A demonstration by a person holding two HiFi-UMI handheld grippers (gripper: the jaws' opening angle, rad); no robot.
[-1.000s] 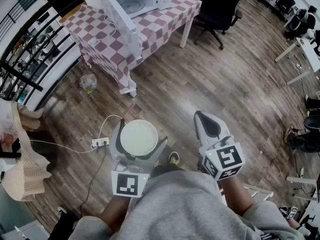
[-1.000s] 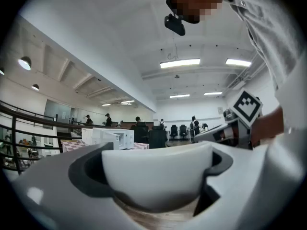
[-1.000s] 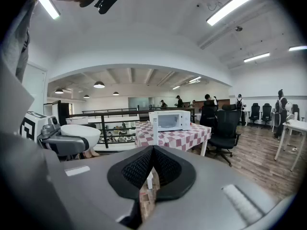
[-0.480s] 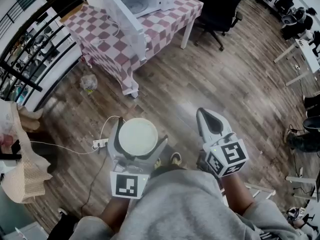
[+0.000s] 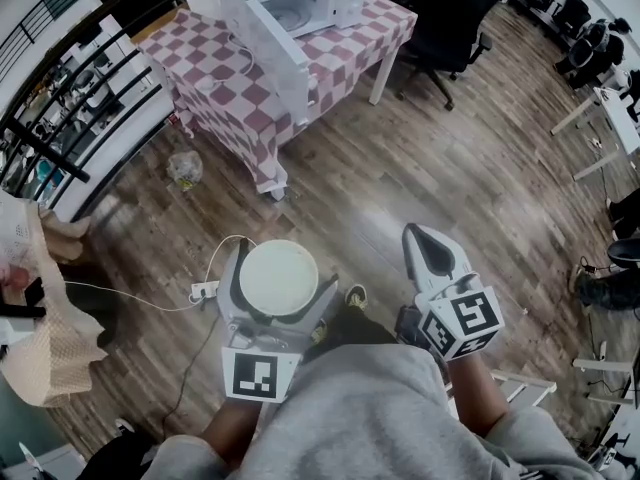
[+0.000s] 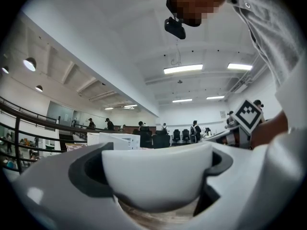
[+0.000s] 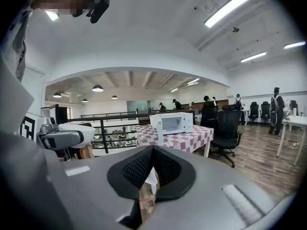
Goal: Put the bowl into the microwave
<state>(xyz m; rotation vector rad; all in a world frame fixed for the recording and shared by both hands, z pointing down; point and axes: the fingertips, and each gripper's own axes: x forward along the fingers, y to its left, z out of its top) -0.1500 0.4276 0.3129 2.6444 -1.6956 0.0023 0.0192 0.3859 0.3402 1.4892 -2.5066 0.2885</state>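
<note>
A white bowl (image 5: 277,277) sits upright between the jaws of my left gripper (image 5: 275,268), which is shut on it, low over the wooden floor. The left gripper view shows the bowl (image 6: 156,174) filling the space between the jaws. My right gripper (image 5: 432,248) is shut with nothing in it, a little right of the bowl. The white microwave (image 5: 290,3) stands far ahead on a checked table (image 5: 250,93), its door (image 5: 262,53) swung wide open toward me. In the right gripper view the microwave (image 7: 172,122) is ahead, and the bowl (image 7: 79,132) shows at the left.
A black office chair (image 5: 440,23) stands right of the table. A black railing (image 5: 70,118) runs along the left. A power strip with a white cable (image 5: 203,288) lies on the floor by my left gripper. Desks and chairs (image 5: 600,78) line the far right.
The table and microwave have shifted slightly down and right in the head view. Both grippers keep their hold and spacing.
</note>
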